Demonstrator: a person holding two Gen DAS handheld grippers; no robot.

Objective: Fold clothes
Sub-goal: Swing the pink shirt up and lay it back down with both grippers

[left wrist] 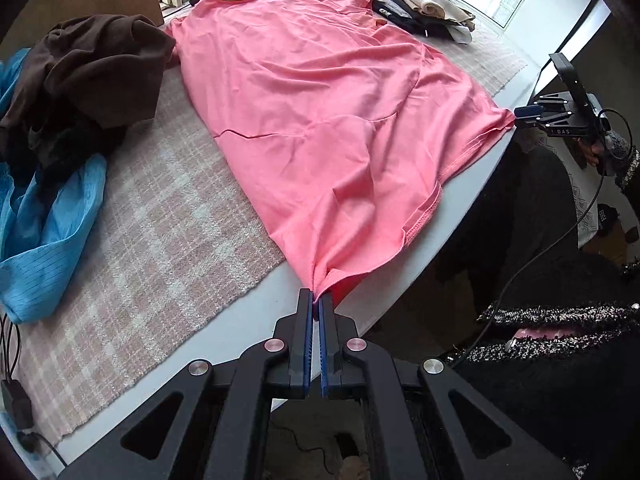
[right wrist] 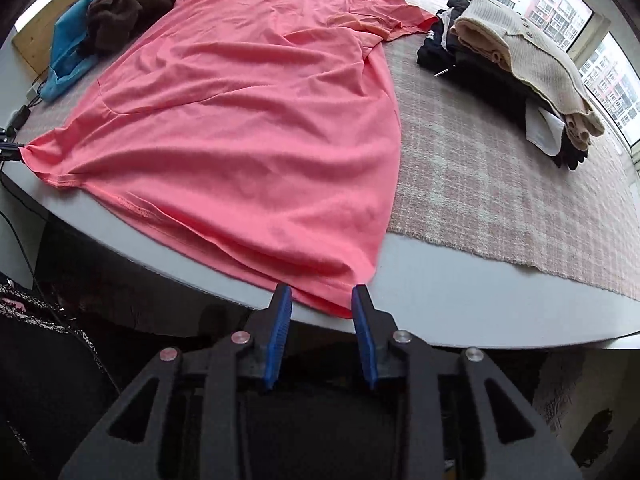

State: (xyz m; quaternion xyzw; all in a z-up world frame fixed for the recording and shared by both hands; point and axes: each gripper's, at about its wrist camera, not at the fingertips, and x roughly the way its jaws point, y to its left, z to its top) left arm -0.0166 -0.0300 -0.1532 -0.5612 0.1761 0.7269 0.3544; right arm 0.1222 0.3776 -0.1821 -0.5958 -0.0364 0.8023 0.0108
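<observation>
A pink T-shirt (left wrist: 320, 112) lies spread flat on the checked mat, its hem hanging over the table's near edge; it also shows in the right wrist view (right wrist: 248, 120). My left gripper (left wrist: 318, 300) is shut on one bottom corner of the shirt. My right gripper (right wrist: 320, 296) is open, its blue pads (right wrist: 280, 320) either side of the other bottom corner, which lies loose between them. From the left wrist view the right gripper (left wrist: 524, 112) shows at that corner.
A brown garment (left wrist: 92, 64) and a blue one (left wrist: 48, 216) are heaped at the left. A stack of folded clothes (right wrist: 520, 68) sits at the back right. The white table edge (right wrist: 480, 304) runs just ahead of my grippers. Cables (left wrist: 12, 360) lie at the left.
</observation>
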